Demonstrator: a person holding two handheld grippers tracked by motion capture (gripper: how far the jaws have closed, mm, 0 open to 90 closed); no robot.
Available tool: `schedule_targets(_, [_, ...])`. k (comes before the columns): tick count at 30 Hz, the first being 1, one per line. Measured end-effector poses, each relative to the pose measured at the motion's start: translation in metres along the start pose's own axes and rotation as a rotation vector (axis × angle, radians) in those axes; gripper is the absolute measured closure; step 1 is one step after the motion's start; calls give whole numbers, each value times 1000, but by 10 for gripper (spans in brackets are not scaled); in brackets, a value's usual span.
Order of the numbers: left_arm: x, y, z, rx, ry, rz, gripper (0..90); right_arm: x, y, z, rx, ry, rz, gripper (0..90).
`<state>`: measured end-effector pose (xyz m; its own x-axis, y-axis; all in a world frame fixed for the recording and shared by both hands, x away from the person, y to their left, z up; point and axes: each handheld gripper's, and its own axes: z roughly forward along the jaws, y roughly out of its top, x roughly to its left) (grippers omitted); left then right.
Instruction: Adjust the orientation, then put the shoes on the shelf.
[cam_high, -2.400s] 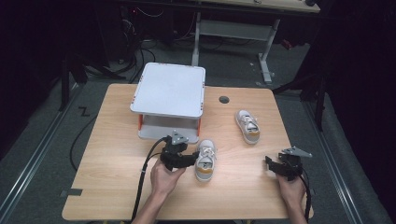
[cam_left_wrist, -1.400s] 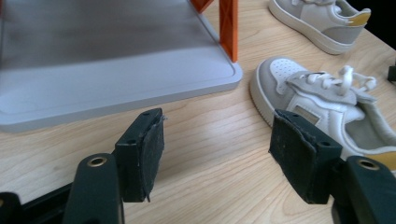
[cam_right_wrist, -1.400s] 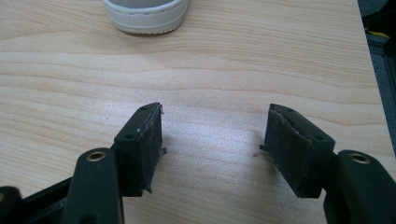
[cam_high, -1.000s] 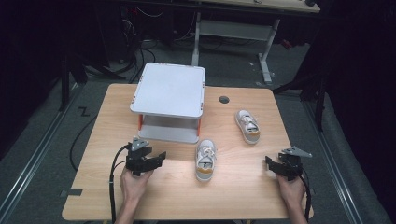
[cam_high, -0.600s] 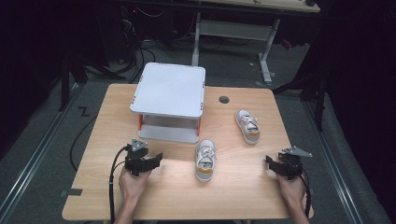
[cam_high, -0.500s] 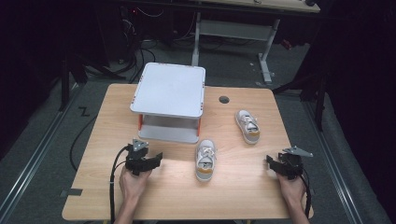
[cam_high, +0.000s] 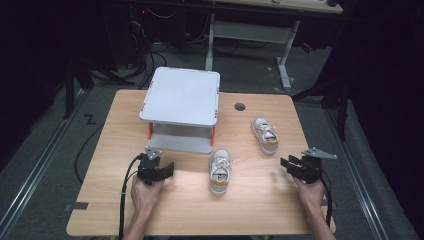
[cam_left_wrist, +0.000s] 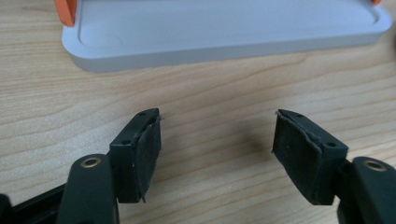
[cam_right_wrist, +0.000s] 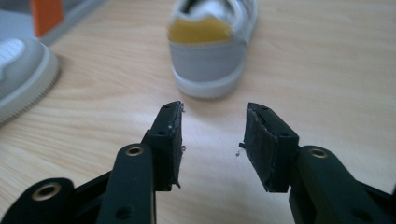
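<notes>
Wooden desk (cam_high: 125, 115) carries two grey shoes, one (cam_high: 220, 171) near the middle just in front of the grey two-tier rack (cam_high: 181, 96), the other (cam_high: 265, 135) further right, while the left claw (cam_high: 167, 169) hovers empty with jaws apart and the right claw (cam_high: 285, 164), jaws just narrowing on nothing, faces the shoes.

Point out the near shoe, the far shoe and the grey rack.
near shoe (cam_high: 220, 171), high view, on its laces.
far shoe (cam_high: 265, 134), high view, on its middle.
grey rack (cam_high: 181, 95), high view, on its top shelf.
</notes>
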<state>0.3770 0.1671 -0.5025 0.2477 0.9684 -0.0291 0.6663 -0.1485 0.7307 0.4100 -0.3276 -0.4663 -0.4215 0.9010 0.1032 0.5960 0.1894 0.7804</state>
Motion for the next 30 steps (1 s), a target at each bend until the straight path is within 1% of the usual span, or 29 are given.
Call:
schedule_targets(2, [-3,-1,1,-2,20,23,324,5,10,1,-7,20,-21,593])
schedule_targets(4, [-4,-3,2,-23,26,20,315,9,21,2,-14,32,-45,606])
schedule_targets(8, [-4,-3,2,-23,25,19,313,18,43,10,-10,36,-84,620])
schedule_targets(9, [-4,-3,2,-23,25,19,312,20,48,13,-3,34,-91,623])
schedule_targets(10, [-4,-3,2,-22,25,19,312,24,58,20,16,31,-112,625])
schedule_targets(11, [-4,-3,2,-22,25,19,312,24,58,20,16,31,-112,625])
schedule_targets(12, [-4,-3,2,-22,25,18,312,25,63,23,23,27,-122,626])
schedule_targets(15, [-4,-3,2,-21,24,19,312,28,76,35,48,24,-126,626])
schedule_targets(17, [-4,-2,2,-22,24,18,311,29,83,47,75,15,-128,630])
schedule_targets(18, [-4,-2,2,-22,24,18,311,29,84,51,90,13,-127,632])
schedule_targets(20, [-4,-2,2,-21,24,18,311,30,87,62,128,-4,-142,639])
schedule_targets(22, [-4,-2,2,-21,23,18,311,30,88,69,140,-17,-154,648])
schedule_targets(23, [-4,-3,2,-22,23,18,311,29,88,77,181,-28,-157,657])
schedule_targets(25, [-4,-2,2,-21,23,18,311,29,87,80,190,-34,-157,661])
schedule_targets(27, [-4,-2,2,-21,22,18,309,28,87,85,208,-28,-149,679])
schedule_targets(28, [-4,-2,2,-21,22,18,308,29,87,89,220,-14,-149,704])
schedule_targets(29, [-4,-2,2,-21,22,18,308,29,87,89,220,-14,-149,704])
schedule_targets(30, [-4,-2,2,-21,22,18,308,31,87,94,240,-11,-152,737])
